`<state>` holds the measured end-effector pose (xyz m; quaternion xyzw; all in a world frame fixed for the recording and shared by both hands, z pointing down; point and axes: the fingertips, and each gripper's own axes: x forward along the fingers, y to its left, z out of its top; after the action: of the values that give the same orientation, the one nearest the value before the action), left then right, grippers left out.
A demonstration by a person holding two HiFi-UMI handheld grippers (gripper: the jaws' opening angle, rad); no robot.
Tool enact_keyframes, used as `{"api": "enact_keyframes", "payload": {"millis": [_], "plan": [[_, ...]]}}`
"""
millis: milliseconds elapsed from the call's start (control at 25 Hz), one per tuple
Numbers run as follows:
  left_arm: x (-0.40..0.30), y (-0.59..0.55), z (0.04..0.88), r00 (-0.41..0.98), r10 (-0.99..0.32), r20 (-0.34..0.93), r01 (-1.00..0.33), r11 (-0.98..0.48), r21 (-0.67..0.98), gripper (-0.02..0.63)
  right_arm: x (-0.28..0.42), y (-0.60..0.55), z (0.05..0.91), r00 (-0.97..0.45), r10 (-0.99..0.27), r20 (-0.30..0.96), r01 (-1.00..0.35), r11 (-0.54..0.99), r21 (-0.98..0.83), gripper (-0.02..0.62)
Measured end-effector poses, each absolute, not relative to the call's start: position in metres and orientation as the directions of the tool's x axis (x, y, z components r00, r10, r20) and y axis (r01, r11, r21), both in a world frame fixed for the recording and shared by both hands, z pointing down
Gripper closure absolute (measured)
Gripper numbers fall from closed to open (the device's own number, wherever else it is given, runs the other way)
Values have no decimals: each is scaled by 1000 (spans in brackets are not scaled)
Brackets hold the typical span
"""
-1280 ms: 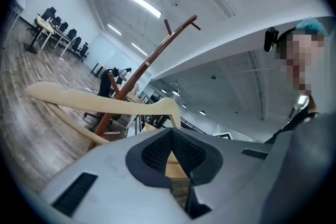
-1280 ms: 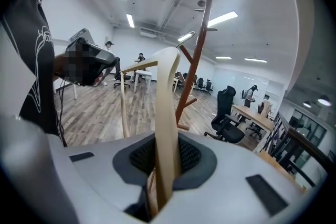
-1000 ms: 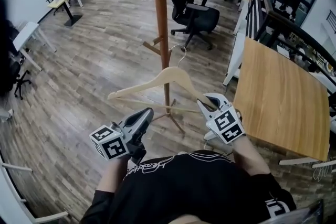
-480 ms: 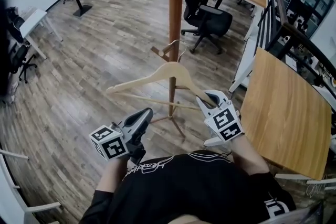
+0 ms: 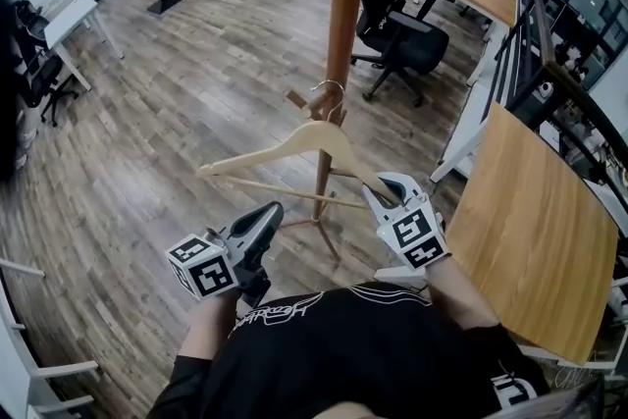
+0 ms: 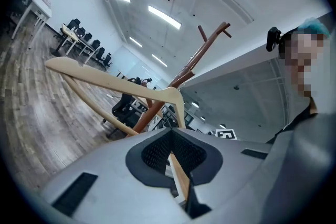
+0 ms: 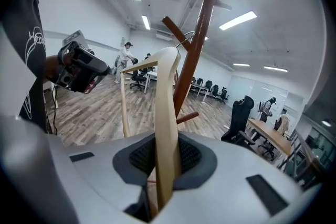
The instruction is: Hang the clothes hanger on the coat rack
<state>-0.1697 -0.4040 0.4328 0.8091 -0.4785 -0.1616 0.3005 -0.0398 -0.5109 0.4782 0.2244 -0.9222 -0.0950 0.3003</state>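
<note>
R gripper [image 5: 385, 191] clenched on outer end of one arm of the wooden hanger [image 5: 304, 140]. Rest of hanger juts ahead of it and across toward L gripper's side. Hook [image 5: 332, 91] sits up by a low peg [image 5: 295, 99] of the coat rack [image 5: 345, 5], just ahead. Hook on peg or only beside it: can't tell from here.

L gripper [image 5: 272, 213] closed on nothing, lower than hanger and apart from it.

Est.: hanger light, stiff, smooth, so it could pivot in an end grip. A hold nearer the neck wd steer the hook better.
</note>
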Motion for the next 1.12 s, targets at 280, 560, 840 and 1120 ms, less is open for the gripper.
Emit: {"api": "enact_keyframes", "payload": {"millis": [280,560,840,1120], "plan": [[-172,-411,442,446,-894,44,-689,-311,654,600,-42,-521,492,-723,-446,528,-305,891,335,518],[-175,-416,448,419,-905,71,-697,-270,664,600,-47,-535,504,-731,-430,530,-286,898,335,518],[-169,-414,451,416,-905,82,-701,-262,663,600,-46,-537,505,-751,-402,523,-315,915,251,518],[-164,-413,451,446,-892,74,-696,-294,655,600,-50,-520,502,-807,-332,488,-291,943,161,518]]}}
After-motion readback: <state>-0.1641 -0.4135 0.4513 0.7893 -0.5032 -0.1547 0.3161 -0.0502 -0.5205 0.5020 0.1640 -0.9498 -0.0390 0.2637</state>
